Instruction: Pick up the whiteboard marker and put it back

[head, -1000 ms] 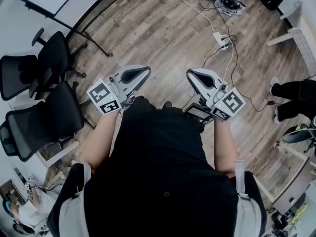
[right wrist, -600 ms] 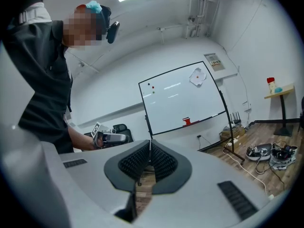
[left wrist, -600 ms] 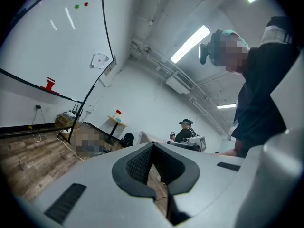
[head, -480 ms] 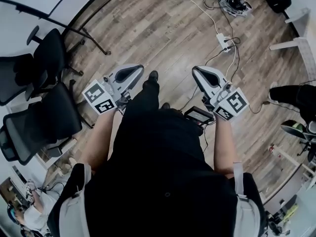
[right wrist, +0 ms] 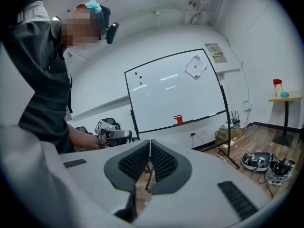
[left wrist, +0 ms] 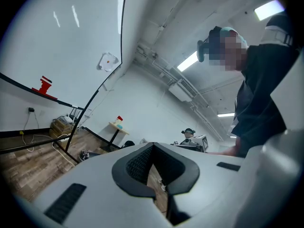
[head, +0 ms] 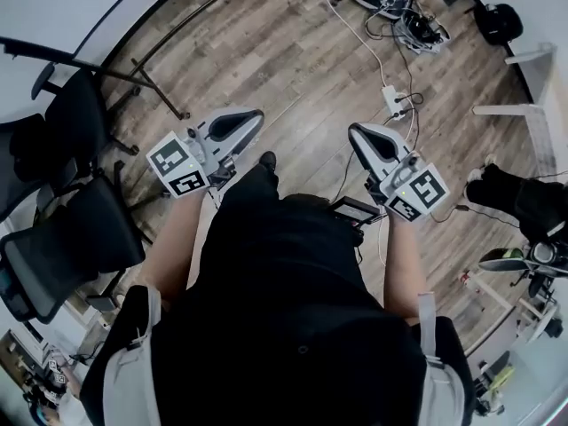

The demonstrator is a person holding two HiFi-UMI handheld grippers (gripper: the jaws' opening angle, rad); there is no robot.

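No legible txt. White paper notice [right wrist: 216, 53] on wall: print too tiny. Cube [head: 180, 167] on grey left gripper [head: 258, 114]: b/w square patterns only.

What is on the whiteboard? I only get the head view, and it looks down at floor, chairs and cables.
Observer: The right gripper view shows the whiteboard face-on. It's nearly bare, with a few small coloured dots near its top left.
Operator: Anything along the bottom?
Observer: A small red thing sits at its bottom edge. It's too small to identify.
Operator: Are my jaws holding anything?
Observer: No. Each gripper's own view shows the left gripper and the right gripper with jaws together and nothing between them.
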